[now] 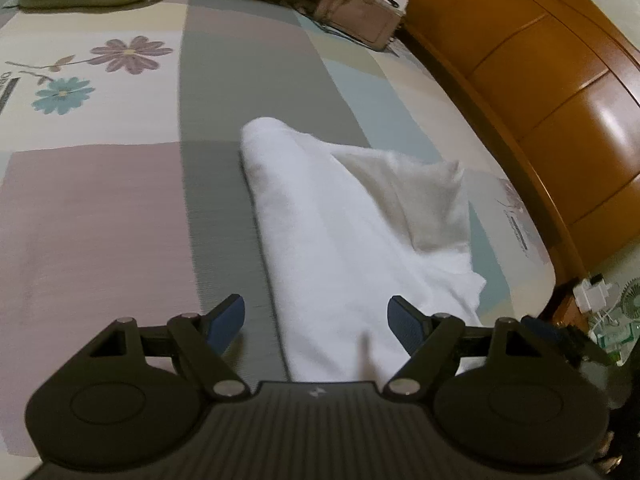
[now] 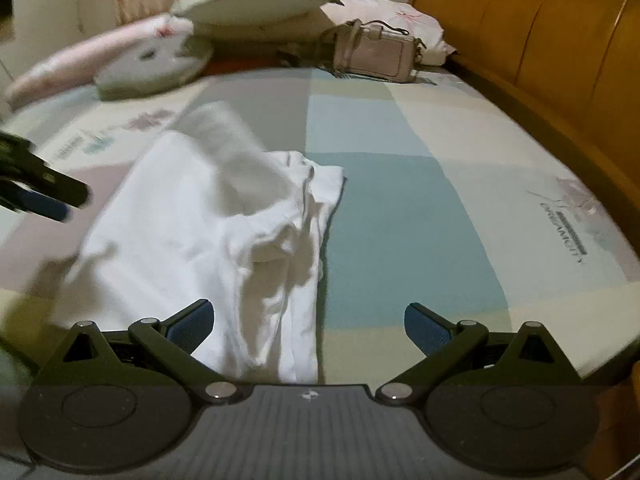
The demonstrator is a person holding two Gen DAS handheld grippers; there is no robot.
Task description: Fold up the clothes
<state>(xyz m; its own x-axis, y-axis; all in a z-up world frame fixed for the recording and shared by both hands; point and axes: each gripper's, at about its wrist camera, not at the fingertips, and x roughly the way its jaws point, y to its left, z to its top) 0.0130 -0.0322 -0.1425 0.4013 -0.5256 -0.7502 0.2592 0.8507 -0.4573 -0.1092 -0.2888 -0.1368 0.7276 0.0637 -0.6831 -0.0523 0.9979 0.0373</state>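
A white garment (image 1: 336, 240) lies folded into a long strip on the patchwork bedsheet (image 1: 100, 208), with a greyish flap sticking up on its right side. My left gripper (image 1: 318, 320) hovers open over the garment's near end, nothing between its blue pads. In the right wrist view the same white garment (image 2: 200, 232) lies rumpled left of centre. My right gripper (image 2: 308, 324) stands open above its near edge, empty. The left gripper's fingers (image 2: 48, 196) show at the far left of that view.
A wooden headboard (image 1: 540, 80) curves along the right of the bed. A pale pink handbag (image 2: 376, 56), pillows (image 2: 248, 4) and a pink bolster (image 2: 80, 64) lie at the bed's far end. A small fan and white charger (image 1: 592, 296) sit beyond the bed's right corner.
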